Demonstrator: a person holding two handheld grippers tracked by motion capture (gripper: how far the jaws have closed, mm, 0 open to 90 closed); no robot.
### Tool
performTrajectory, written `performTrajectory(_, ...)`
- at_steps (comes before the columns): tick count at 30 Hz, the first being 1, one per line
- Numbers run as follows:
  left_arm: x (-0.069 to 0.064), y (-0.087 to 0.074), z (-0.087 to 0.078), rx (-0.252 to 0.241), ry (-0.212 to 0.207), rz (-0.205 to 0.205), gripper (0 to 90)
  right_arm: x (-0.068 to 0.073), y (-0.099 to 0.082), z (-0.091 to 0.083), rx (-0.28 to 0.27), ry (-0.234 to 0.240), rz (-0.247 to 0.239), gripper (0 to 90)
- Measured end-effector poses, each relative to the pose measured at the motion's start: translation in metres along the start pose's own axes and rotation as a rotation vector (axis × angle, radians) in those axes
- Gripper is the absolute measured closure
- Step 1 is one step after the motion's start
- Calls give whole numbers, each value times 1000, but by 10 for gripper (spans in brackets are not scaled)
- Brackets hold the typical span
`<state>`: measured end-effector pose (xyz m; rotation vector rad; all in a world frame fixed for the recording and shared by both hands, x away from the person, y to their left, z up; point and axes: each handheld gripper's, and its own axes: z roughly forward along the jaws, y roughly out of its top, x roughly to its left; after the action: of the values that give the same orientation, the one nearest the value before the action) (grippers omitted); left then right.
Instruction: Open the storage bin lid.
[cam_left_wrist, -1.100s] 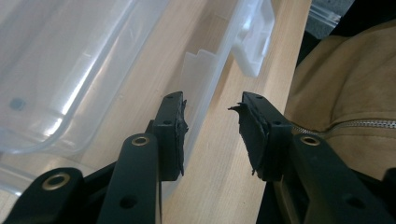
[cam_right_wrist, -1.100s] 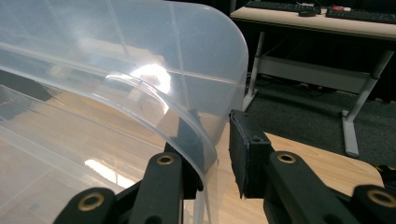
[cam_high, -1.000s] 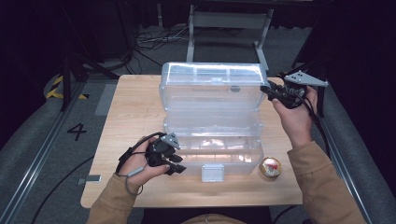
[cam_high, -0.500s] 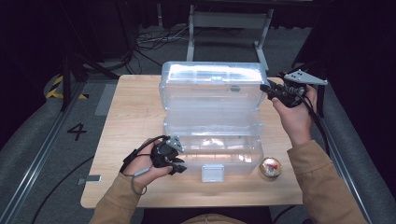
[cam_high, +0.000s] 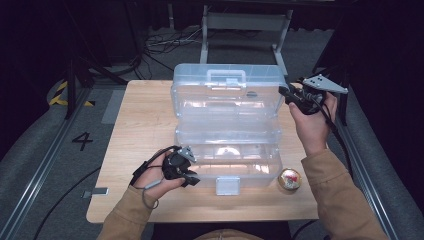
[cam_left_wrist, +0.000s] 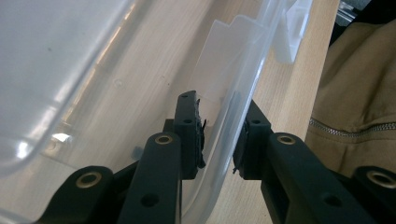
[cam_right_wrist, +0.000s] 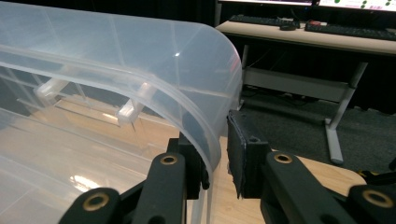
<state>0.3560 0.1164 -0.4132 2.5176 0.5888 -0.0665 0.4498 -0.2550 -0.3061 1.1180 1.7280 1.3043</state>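
Both grippers on open clear plastic box (cam_high: 227, 125) at the middle of the wooden surface (cam_high: 142, 115).

Left hand (cam_high: 157, 172) lies low at near left, left gripper (cam_high: 192, 176) aimed right, jaws straddling the box's near-left wall; they have just been closing, with a small gap on the inner pad (cam_left_wrist: 198, 135) side. Right forearm reaches far right, hand raised, right gripper (cam_high: 286, 93) aimed left, jaws narrow, either side of the upright lid's (cam_high: 225, 82) right edge, having just closed a little; contact unclear. Small round tin (cam_high: 290, 178) sits near right of box.
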Motion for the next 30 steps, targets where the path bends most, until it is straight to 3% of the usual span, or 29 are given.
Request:
performTrajectory(2, -1, 0, 0, 22, 18, 1, 744, 1, 0, 2, -10, -12, -2, 774)
performTrajectory(6, -1, -1, 0, 19, 18, -6, 744, 3, 1, 7, -24, -59, -20, 797)
performTrajectory(21, 0, -1, 0, 11, 12, -13, 744, -5, 3, 25, -12, -68, 10, 818)
performTrajectory(30, 2, -2, 0, 6, -7, -25, 741, -10, 11, 38, 44, -63, 6, 824)
